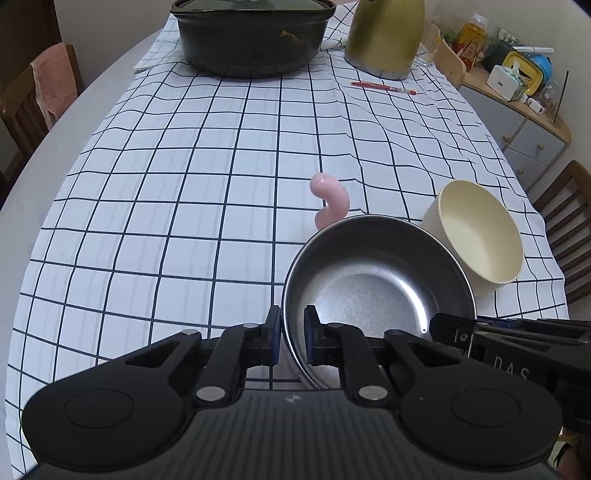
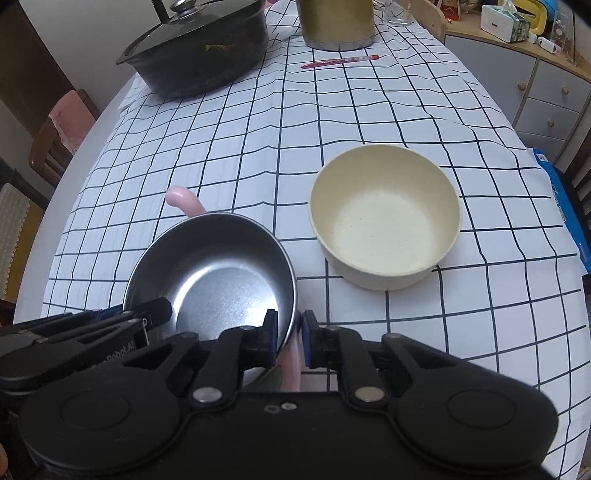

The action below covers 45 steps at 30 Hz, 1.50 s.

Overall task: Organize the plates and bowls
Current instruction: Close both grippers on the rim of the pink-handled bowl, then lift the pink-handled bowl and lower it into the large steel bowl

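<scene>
Grippers, left [image 1: 291, 332] and right [image 2: 288, 334], each pinch opposite rims of the steel bowl [image 1: 369, 291] above the checked tablecloth [image 1: 184, 184]. Only the right view fully shows the cream bowl [image 2: 384, 218] alongside.

A white tablecloth [image 2: 369, 110] with dark grid lines covers the round table [image 1: 92, 92]. Near its far edge stands a black pot [image 1: 253, 40] with a glass lid [image 2: 192, 22]. Beside it stands a gold kettle [image 1: 384, 37], and a red pen [image 2: 340, 61] lies just before the kettle. A wooden chair [image 1: 22, 107] with a pink cloth [image 1: 53, 85] stands at the left edge. A grey cabinet [image 2: 535, 92] with small things on top stands at the right.
</scene>
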{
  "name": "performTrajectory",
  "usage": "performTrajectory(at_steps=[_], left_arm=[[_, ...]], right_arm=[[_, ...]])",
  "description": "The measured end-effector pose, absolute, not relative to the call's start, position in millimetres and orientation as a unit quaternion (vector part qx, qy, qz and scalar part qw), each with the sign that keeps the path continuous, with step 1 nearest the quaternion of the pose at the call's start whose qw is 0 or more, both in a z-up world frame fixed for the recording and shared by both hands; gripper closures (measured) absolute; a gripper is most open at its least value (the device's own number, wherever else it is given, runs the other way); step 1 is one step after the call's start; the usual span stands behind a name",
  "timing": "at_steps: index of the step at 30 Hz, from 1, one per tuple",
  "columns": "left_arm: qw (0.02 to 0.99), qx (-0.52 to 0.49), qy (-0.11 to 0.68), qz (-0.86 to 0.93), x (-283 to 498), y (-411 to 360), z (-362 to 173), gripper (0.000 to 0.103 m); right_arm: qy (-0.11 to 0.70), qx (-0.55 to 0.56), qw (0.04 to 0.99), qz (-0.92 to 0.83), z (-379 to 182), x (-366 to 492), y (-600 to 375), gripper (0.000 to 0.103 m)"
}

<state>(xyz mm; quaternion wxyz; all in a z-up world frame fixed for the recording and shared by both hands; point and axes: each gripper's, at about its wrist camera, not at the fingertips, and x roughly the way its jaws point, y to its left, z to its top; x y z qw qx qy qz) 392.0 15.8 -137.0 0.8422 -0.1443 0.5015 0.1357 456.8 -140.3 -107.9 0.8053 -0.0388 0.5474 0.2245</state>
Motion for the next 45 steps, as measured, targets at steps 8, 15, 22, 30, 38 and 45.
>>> performTrajectory(at_steps=[8,15,22,30,38,45], left_arm=[[0.84,-0.142,0.508,0.126,374.2,9.8,-132.4,0.091],[0.846,-0.13,0.506,0.106,352.5,-5.3,-116.7,0.091],[0.855,-0.116,0.5,0.08,323.0,-23.4,-91.3,0.091],[0.865,-0.097,0.49,0.049,278.6,-51.0,-62.0,0.091],[0.867,-0.085,0.491,0.013,231.5,-73.1,-46.5,0.091],[0.863,-0.072,0.5,-0.018,192.3,-96.5,-49.5,0.091]], right_arm=[[0.541,-0.054,0.808,0.226,-102.9,437.6,-142.9,0.09],[0.536,-0.047,0.814,0.219,-93.4,412.6,-156.8,0.09],[0.519,-0.037,0.829,0.206,-68.3,379.9,-176.2,0.09],[0.502,-0.017,0.845,0.183,-36.1,330.6,-203.6,0.09],[0.491,0.004,0.857,0.158,-18.2,278.0,-232.6,0.091],[0.491,0.021,0.86,0.134,-17.4,233.2,-259.1,0.091]])
